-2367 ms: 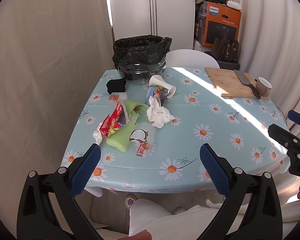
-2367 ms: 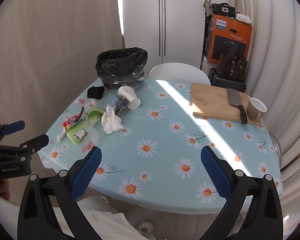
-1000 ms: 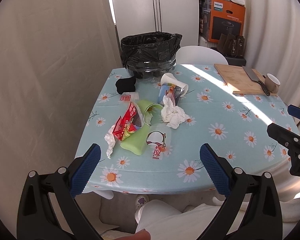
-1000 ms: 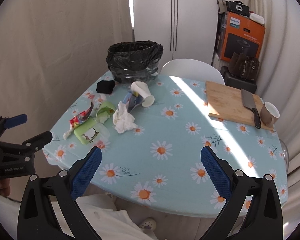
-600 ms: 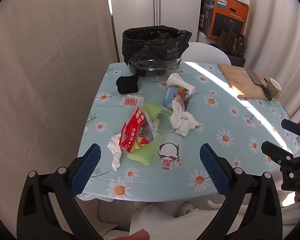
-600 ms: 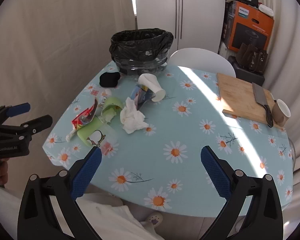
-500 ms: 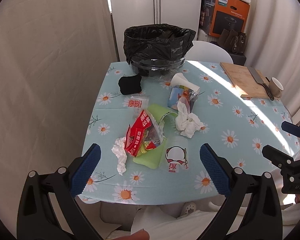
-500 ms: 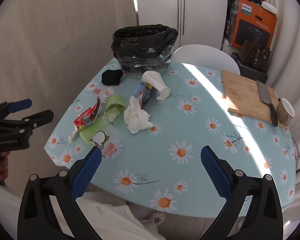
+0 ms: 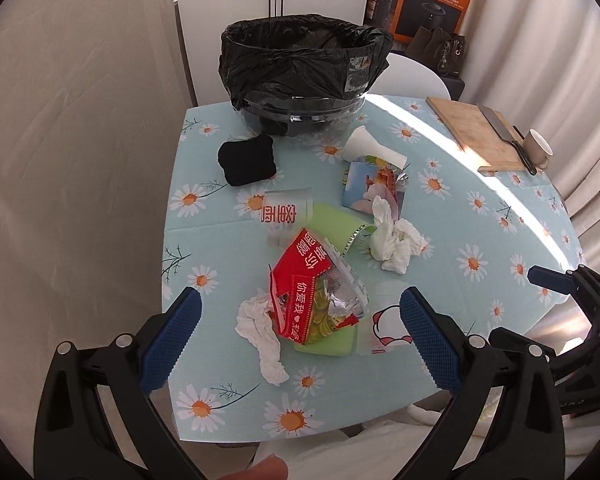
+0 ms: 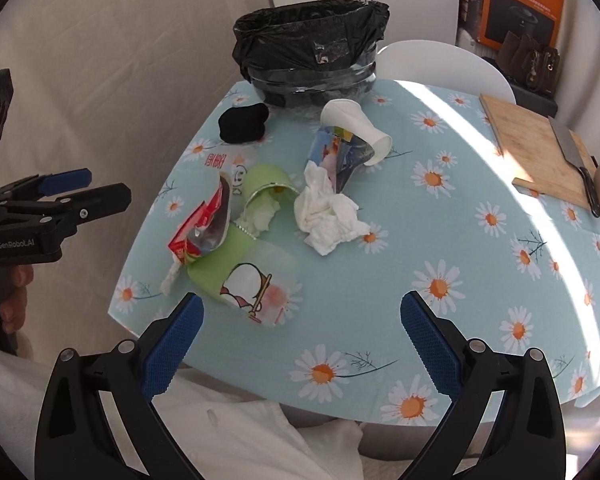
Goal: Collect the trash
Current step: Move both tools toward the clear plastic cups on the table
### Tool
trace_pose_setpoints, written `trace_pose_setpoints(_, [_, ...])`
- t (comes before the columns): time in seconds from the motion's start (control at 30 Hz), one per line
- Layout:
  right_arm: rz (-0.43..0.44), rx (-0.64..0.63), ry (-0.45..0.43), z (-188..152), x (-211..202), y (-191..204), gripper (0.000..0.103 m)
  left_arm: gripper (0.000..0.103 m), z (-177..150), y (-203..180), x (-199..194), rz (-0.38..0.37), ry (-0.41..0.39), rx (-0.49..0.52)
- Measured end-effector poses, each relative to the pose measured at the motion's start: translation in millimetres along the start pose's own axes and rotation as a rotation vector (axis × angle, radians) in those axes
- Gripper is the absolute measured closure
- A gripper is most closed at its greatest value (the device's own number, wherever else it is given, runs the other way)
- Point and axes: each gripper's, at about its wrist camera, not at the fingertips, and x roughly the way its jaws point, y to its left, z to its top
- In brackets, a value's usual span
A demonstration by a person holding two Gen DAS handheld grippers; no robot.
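Nearer now left tongs (image 9: 300,336), bin (image 9: 304,64) black-lined

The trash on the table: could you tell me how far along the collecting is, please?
Nothing looks collected yet. The red snack wrapper, crumpled tissue, white paper cup and green cup all lie on the table, outside the black-lined bin. The left gripper and right gripper are both open and empty, so every piece remains.

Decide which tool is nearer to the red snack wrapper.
Left. The left tool hovers open just in front of the red snack wrapper, framing it; the right tool hangs open farther right, nearer the clear printed cup.
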Motion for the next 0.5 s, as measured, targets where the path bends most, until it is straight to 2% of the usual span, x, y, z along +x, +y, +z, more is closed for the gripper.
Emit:
trace_pose_setpoints(0.13, [-0.024, 0.073, 0.027, -2, 18, 4, 0.009, 0.006, 15, 17, 25, 0.000, 0.025, 0.070])
trace_pose_setpoints(0.33, [-0.023, 0.218, 0.059, -8, 43, 0, 0.009, 0.006, 33, 36, 63, -0.063, 0.072, 0.141])
trace_pose_setpoints(0.5, [-0.028, 0.281, 0.075, -3, 60, 1, 0.009, 0.006, 45, 39, 89, -0.116, 0.124, 0.171])
